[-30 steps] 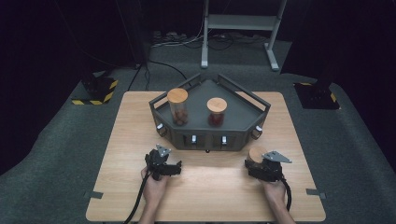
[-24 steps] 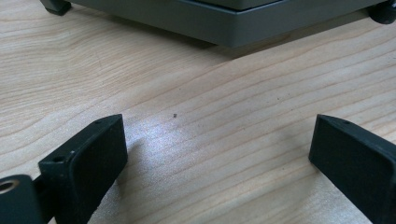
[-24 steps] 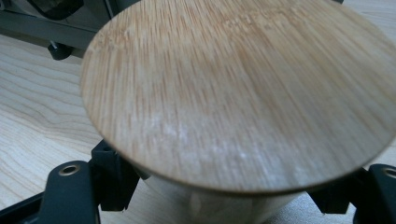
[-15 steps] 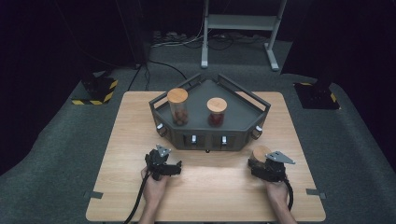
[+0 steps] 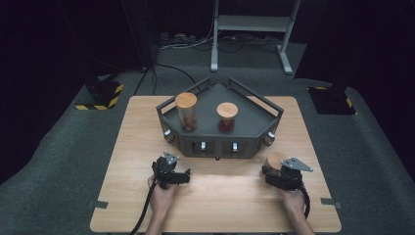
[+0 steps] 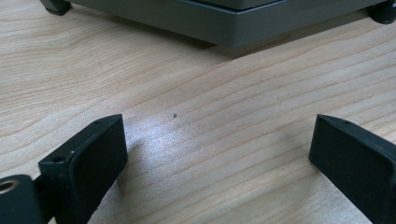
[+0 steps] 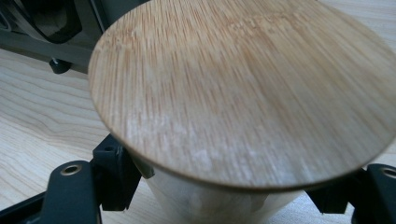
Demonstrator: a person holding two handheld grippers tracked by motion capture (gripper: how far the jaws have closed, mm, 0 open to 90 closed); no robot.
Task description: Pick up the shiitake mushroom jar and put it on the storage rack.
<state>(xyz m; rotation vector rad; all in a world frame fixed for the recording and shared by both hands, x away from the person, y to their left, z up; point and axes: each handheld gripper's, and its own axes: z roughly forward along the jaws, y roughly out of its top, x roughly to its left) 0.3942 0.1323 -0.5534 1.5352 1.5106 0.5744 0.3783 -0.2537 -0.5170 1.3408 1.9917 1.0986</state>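
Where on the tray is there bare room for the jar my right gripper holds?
The tray is bare right of the short jar. Its left half is crowded by the tall jar. The table between both grippers is bare too.

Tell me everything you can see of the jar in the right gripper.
The jar has a round bamboo-look lid with fine straight grain and pale worn patches; the body below looks pale, its contents hidden. It stands on the wooden table, right of the grey tray's front, apart from it and tilted slightly. The right gripper is shut on the jar, one black jaw on each side under the lid.
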